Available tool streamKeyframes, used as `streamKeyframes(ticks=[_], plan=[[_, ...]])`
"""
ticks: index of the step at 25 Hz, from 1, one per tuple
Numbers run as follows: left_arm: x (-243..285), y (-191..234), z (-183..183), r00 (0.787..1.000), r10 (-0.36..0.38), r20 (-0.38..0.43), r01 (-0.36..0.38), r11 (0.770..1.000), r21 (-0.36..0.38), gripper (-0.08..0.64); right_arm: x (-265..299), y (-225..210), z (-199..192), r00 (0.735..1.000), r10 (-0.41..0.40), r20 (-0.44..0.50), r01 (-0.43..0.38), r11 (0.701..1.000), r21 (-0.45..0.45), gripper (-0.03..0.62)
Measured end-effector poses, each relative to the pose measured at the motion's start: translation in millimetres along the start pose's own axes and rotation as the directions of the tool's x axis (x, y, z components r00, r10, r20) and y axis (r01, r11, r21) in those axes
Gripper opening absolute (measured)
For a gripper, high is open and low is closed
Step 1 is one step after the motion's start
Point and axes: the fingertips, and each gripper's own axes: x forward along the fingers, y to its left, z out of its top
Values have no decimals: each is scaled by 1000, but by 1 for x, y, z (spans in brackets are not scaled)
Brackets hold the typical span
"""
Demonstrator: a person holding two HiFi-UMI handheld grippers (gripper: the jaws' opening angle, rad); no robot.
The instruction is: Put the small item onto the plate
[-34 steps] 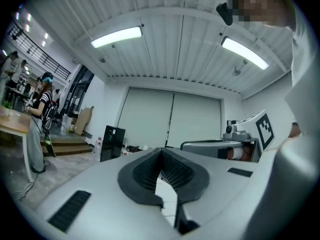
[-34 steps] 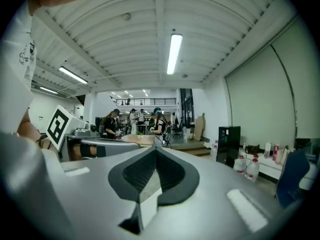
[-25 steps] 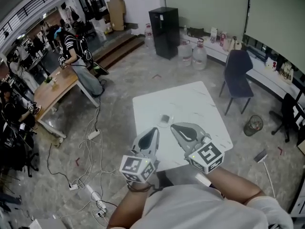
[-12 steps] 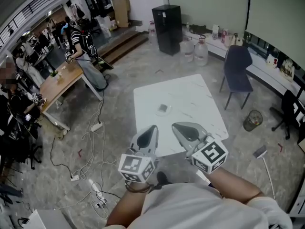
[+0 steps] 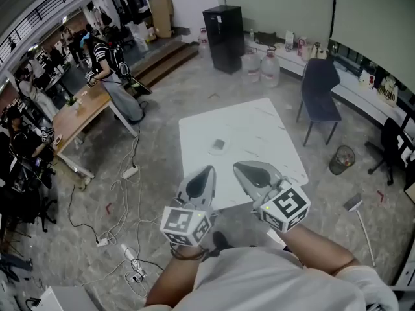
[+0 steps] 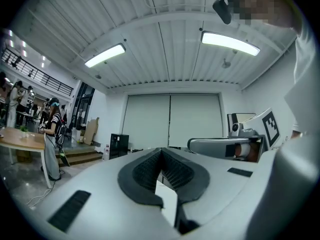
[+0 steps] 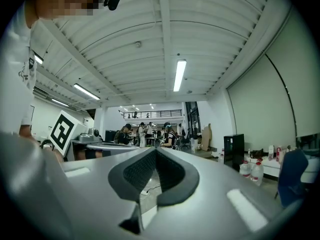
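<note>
both tongs are clenched on nothing: my left gripper [image 5: 209,171] has its jaws pressed tip to tip in its own view, my right gripper [image 5: 237,167] the same, and i hold the two side by side over the near edge of the white table [image 5: 259,135]. out past them, well apart from either tip, the small item [image 5: 218,144] lies near the table's middle on a faint pale disc that looks like the plate [image 5: 213,149], too small for me to be sure. a dark chair [image 5: 319,89] stands by the far right corner.
</note>
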Motion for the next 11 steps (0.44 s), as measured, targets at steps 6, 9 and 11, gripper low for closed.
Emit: streamKeyframes(ticks=[6, 9, 11], plan=[[-11, -10, 3, 1000, -9, 14, 9, 1000, -5, 6, -9, 11, 2, 1000, 2, -4, -2, 999, -32, 2], [-12, -14, 7, 1000, -9, 18, 9, 1000, 6, 6, -12, 11, 5, 1000, 5, 0, -5, 1000, -24, 2], [-12, -18, 10, 1000, -11, 20, 11, 1000, 8, 6, -15, 11, 8, 1000, 7, 1, -7, 1000, -25, 2]])
